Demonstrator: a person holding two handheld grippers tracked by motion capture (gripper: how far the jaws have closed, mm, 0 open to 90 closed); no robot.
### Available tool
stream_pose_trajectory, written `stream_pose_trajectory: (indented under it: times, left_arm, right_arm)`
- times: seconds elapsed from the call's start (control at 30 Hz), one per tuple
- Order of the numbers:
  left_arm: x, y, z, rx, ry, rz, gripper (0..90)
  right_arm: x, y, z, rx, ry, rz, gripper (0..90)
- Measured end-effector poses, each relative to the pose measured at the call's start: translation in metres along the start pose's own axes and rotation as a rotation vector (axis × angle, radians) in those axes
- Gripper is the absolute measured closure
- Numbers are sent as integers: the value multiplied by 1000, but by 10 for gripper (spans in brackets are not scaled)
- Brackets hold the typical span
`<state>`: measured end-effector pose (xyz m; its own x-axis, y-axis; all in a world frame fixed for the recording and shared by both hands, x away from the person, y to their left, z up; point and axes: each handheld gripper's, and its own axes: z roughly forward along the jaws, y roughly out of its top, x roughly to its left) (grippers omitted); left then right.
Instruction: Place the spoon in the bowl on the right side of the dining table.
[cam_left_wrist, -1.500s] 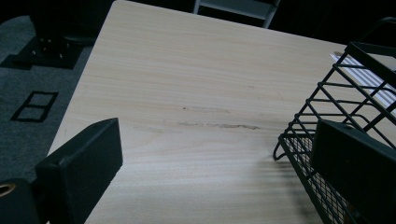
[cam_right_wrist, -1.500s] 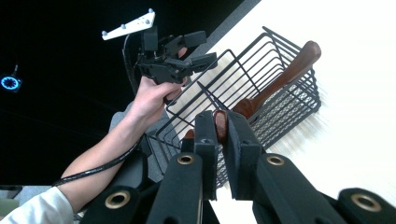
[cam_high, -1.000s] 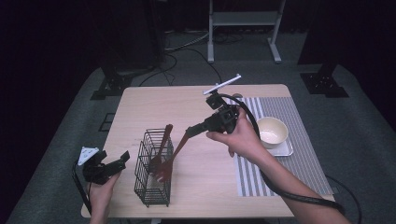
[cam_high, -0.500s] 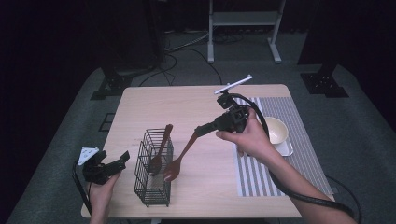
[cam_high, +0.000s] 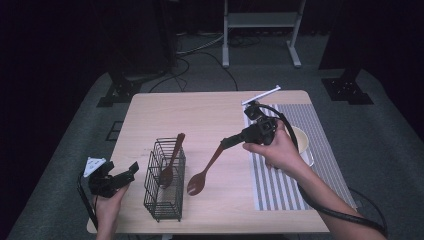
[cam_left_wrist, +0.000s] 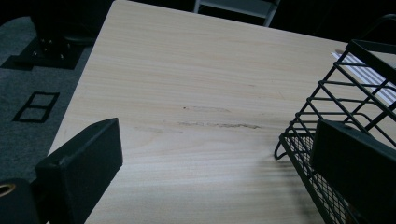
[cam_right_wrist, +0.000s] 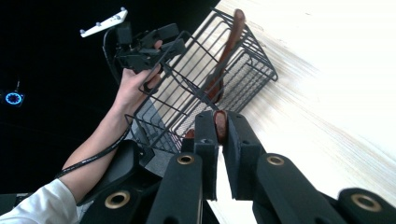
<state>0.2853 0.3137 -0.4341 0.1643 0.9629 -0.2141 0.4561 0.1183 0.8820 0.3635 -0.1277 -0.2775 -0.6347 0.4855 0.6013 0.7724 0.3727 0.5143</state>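
Note:
My right gripper (cam_high: 229, 142) is shut on the handle end of a brown wooden spoon (cam_high: 206, 170), which slants down to the left. Its bowl sits low over the table, just right of a black wire basket (cam_high: 165, 200). In the right gripper view the handle (cam_right_wrist: 220, 125) is pinched between the pads of the right gripper (cam_right_wrist: 219, 133). A second wooden spoon (cam_high: 173, 156) leans inside the basket (cam_right_wrist: 243, 74). My left gripper (cam_high: 120, 176) rests open at the table's front left corner, left of the basket (cam_left_wrist: 336, 102). Nothing lies between its fingertips in the left gripper view (cam_left_wrist: 217, 140).
A striped placemat (cam_high: 280, 187) covers the right side of the table (cam_high: 200, 112), with a white bowl (cam_high: 303, 142) on it behind my right hand. A metal stand (cam_high: 260, 20) and cables are on the floor beyond the far edge.
My right hand has carried the held spoon to the right, away from the basket, and slightly lower. The left gripper has stayed in place.

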Motion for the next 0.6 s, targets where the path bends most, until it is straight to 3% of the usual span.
stream_pose_trajectory:
  times: [0.3, 0.6]
  left_arm:
    - [1, 0, 0, -2, 4, -3, 17]
    - [1, 0, -1, -4, 9, -6, 16]
  right_arm:
    - [-20, -8, -1, 6, -6, 34, 834]
    - [-30, -12, 1, 16, -18, 49, 834]
